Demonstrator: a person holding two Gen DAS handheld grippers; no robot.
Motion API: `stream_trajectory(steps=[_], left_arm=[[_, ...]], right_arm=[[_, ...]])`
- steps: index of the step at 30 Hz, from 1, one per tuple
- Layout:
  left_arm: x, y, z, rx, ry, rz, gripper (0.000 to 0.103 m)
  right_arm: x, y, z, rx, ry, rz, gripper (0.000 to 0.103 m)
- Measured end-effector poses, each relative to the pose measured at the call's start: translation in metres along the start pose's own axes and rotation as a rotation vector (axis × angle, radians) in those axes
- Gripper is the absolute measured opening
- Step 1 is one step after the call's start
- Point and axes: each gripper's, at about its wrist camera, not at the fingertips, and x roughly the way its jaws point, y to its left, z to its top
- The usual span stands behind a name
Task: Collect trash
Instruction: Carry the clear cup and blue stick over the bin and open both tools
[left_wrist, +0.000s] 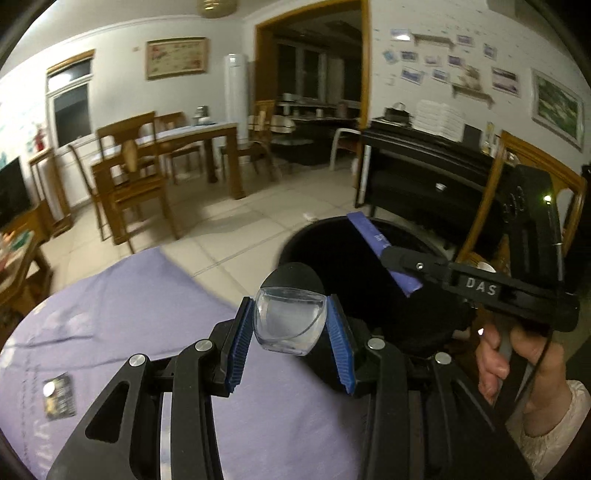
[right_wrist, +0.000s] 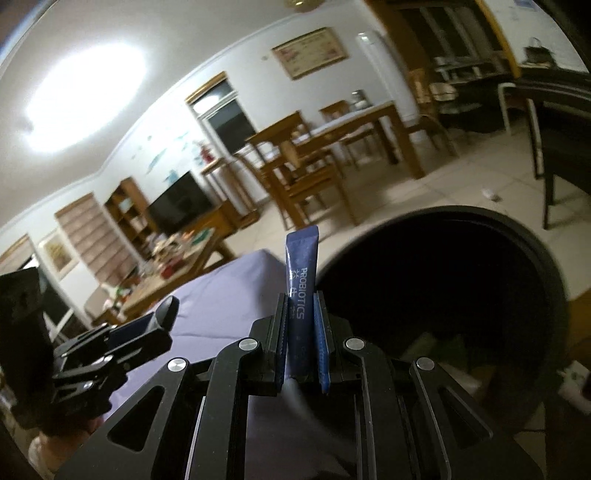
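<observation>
My left gripper (left_wrist: 290, 328) is shut on a small clear plastic cup (left_wrist: 288, 319) with a black cap, pinched between the blue pads. Just beyond it stands the round black trash bin (left_wrist: 332, 254), its mouth open and dark. From the right, my right gripper (left_wrist: 397, 258) reaches over the bin's rim, shut on a blue sachet (left_wrist: 373, 240). In the right wrist view that gripper (right_wrist: 301, 306) pinches the sachet (right_wrist: 301, 273), printed PROBIOTICS, upright, with the bin (right_wrist: 443, 288) close ahead on the right. The left gripper (right_wrist: 147, 325) shows at the left, above the purple cloth (right_wrist: 221, 295).
A purple cloth (left_wrist: 110, 332) covers the near surface and a small dark packet (left_wrist: 59, 395) lies on it. A person's hand (left_wrist: 517, 354) grips the right tool. Wooden dining table and chairs (left_wrist: 147, 155), a dark piano (left_wrist: 424, 166), a cluttered low table (right_wrist: 173, 266). A scrap (left_wrist: 308, 216) lies on the tiles.
</observation>
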Motion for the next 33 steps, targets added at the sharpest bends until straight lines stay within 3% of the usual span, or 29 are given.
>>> stream_trajectory(steps=[6,14,33], left_arm=[[0.033,-0.04,0.007,0.047,0.023,-0.042,0.039],[0.061,-0.067,0.007,0.08,0.056,-0.056,0.039],[0.087,-0.088,0.011,0.131,0.096,-0.003,0.041]], right_arm=[[-0.013,-0.051,-0.002,0.044,-0.018,-0.043,0.014],[-0.011,-0.087,-0.006,0.065,-0.021,-0.071,0.014],[0.014,-0.106,-0.017,0.076,-0.027,-0.111,0.014]])
